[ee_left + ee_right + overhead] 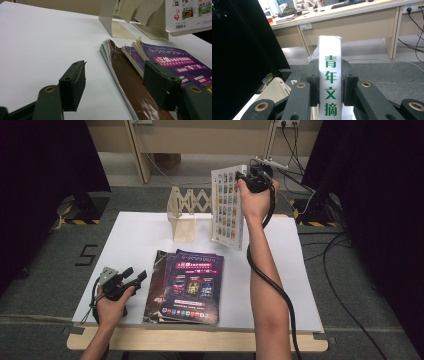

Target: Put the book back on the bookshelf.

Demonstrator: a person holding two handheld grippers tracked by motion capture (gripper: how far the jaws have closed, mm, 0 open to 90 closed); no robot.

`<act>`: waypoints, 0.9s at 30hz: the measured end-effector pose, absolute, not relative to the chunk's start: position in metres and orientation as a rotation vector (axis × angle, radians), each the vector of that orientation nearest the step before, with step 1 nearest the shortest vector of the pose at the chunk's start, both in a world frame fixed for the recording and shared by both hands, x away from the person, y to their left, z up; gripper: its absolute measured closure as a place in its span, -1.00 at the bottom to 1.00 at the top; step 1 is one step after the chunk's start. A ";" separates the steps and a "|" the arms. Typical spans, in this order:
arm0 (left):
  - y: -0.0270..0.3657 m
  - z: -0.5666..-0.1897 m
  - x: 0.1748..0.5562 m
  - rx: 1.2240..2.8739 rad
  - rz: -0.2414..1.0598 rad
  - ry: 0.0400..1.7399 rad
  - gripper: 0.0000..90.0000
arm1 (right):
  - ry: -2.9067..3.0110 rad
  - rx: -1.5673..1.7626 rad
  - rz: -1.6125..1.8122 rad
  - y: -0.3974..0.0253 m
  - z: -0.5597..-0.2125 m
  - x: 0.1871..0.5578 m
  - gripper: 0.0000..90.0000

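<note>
right gripper view – right tool [330, 85] pinching the white magazine [330, 75] spine; left tool [115, 86] spread.

White-topped table [135, 240], stacked magazines [192, 287], wooden rack [184, 215]

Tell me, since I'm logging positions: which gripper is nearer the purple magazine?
Left. The left gripper sits open beside the purple magazine; the right gripper holds a white magazine above the rack.

Right gripper [329, 85], frame centre: black jaws clamped on white magazine spine with green characters [330, 75], standing upright.
</note>
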State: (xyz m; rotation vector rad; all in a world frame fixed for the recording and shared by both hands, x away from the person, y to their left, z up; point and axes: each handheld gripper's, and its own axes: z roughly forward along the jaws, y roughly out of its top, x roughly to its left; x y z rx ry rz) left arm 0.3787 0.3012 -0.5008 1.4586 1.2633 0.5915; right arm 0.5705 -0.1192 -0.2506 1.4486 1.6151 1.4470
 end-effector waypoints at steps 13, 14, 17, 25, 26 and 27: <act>0.303 -0.501 0.379 1.457 0.587 1.260 -0.25 | 1.573 1.455 1.454 -0.114 -0.251 0.581 0.65; 0.303 -0.501 0.379 1.457 0.585 1.260 -0.25 | 1.569 1.454 1.453 -0.113 -0.251 0.582 0.65; 0.303 -0.501 0.379 1.456 0.585 1.259 -0.25 | 1.571 1.450 1.450 -0.112 -0.252 0.583 0.65; 0.302 -0.501 0.379 1.458 0.585 1.262 -0.25 | 1.553 1.449 1.467 -0.112 -0.255 0.589 0.65; 0.302 -0.501 0.379 1.458 0.585 1.263 -0.25 | 1.555 1.445 1.469 -0.112 -0.255 0.589 0.65; 0.302 -0.501 0.379 1.458 0.585 1.263 -0.25 | 1.554 1.440 1.467 -0.112 -0.254 0.589 0.65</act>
